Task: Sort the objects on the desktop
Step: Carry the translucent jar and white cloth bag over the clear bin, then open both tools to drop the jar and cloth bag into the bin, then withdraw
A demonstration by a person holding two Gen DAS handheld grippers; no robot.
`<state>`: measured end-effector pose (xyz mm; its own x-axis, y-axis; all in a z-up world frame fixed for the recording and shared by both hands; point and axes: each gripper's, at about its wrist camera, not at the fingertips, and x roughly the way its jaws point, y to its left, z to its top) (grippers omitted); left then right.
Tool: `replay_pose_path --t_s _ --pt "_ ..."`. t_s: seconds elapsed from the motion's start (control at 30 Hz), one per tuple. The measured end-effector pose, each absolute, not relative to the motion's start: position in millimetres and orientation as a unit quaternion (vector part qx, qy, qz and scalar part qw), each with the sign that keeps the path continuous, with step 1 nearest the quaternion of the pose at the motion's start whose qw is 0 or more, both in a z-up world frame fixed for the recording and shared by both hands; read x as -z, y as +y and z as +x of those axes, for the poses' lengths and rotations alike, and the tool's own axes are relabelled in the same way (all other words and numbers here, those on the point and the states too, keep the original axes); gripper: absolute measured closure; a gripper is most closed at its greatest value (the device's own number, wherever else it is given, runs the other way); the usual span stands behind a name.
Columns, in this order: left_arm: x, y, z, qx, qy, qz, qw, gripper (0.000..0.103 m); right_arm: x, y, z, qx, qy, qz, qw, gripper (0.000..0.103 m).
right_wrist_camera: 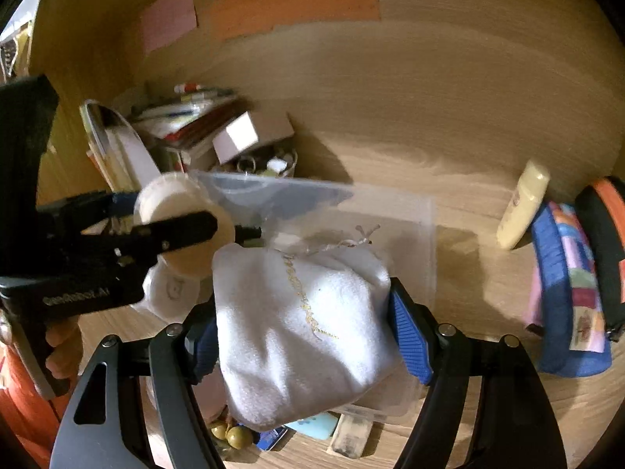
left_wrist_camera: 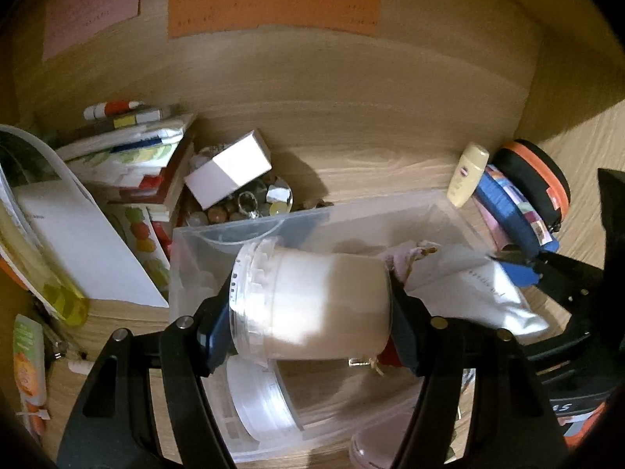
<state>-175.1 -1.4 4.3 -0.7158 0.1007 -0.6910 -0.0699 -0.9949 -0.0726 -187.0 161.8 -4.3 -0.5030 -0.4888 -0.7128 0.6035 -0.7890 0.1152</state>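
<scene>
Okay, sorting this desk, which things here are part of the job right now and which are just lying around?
In play:
- white jar, held by the left hand-held gripper
- white pouch, held by the right hand-held gripper
- clear plastic bin, below both

Lying about:
- book stack
- small white box
- yellow bottle
- blue pencil case

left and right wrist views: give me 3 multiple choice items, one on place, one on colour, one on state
1. The white jar in the left gripper hangs over:
A. clear plastic bin
B. book stack
C. pencil case

2. The pads of the right gripper are:
A. red
B. blue
C. green

3. The right gripper is:
A. open, empty
B. shut on the white pouch
C. out of view

Answers:
1 A, bin walls show around and below the jar.
2 B, a blue ribbed pad presses the pouch.
3 B, both pads squeeze the pouch.
</scene>
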Motion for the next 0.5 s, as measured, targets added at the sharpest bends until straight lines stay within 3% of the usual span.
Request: replay_pose_path --t_s 0.5 --pt "-0.9 -4.5 -173.2 -0.923 -0.023 -0.382 0.042 0.032 14.2 153.4 -183.3 0.860 0.110 0.391 0.308 0.021"
